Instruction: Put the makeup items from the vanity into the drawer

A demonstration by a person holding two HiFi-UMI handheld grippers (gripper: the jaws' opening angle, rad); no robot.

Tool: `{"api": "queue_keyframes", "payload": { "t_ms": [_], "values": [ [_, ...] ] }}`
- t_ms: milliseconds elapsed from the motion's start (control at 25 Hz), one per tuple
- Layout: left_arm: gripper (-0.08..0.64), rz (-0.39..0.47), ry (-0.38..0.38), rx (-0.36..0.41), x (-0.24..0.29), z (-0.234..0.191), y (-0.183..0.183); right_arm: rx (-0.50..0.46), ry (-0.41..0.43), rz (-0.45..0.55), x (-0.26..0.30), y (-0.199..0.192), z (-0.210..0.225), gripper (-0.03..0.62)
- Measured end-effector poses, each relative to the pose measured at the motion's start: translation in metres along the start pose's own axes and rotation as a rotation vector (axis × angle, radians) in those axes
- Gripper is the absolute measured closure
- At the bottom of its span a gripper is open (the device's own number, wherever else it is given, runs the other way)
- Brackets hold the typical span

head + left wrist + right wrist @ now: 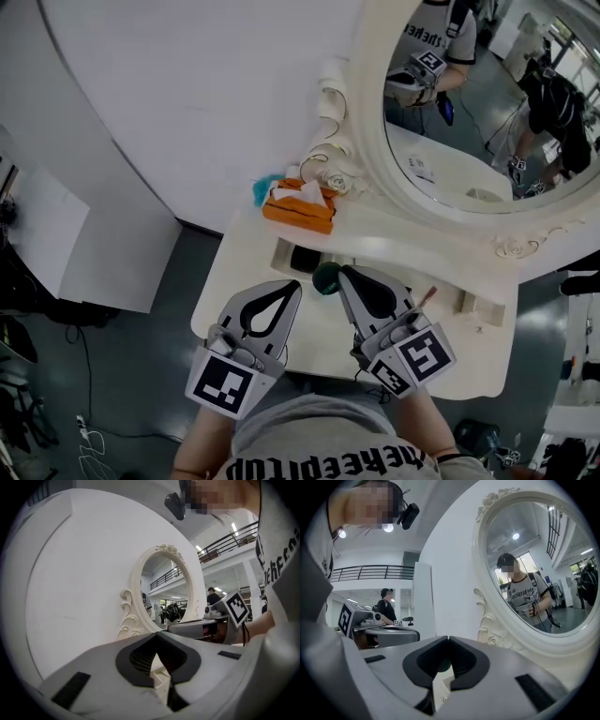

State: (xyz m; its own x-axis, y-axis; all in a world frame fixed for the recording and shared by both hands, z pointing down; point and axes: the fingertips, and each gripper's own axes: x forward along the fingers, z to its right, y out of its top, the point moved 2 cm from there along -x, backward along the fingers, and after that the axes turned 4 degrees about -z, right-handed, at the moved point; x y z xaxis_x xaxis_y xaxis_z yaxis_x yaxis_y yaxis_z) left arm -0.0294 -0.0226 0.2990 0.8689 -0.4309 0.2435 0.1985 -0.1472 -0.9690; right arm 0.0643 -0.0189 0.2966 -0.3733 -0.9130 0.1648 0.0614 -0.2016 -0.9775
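Nearest, left gripper (293, 288) and right gripper (345, 273), both with jaws pressed together on nothing. Just off the right tips at ten o'clock, a dark green puff (325, 277) on the vanity (234, 281); probably light and squashy, best pinched gently across its middle. Farther, at twelve, an orange tissue box (298, 208)

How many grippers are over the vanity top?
2. The left gripper is over the vanity top, front left; the right gripper is beside it, near a dark green round item.
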Motion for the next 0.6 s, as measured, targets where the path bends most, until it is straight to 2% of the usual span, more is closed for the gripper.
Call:
{"api": "queue_keyframes", "payload": {
  "t_ms": [600],
  "values": [
    [0.545, -0.033, 0.094, -0.040, -0.003, -0.032, -0.010, 0.020, 0.068, -0.106, 0.054, -0.032, 0.015, 0.561]
  ]
}}
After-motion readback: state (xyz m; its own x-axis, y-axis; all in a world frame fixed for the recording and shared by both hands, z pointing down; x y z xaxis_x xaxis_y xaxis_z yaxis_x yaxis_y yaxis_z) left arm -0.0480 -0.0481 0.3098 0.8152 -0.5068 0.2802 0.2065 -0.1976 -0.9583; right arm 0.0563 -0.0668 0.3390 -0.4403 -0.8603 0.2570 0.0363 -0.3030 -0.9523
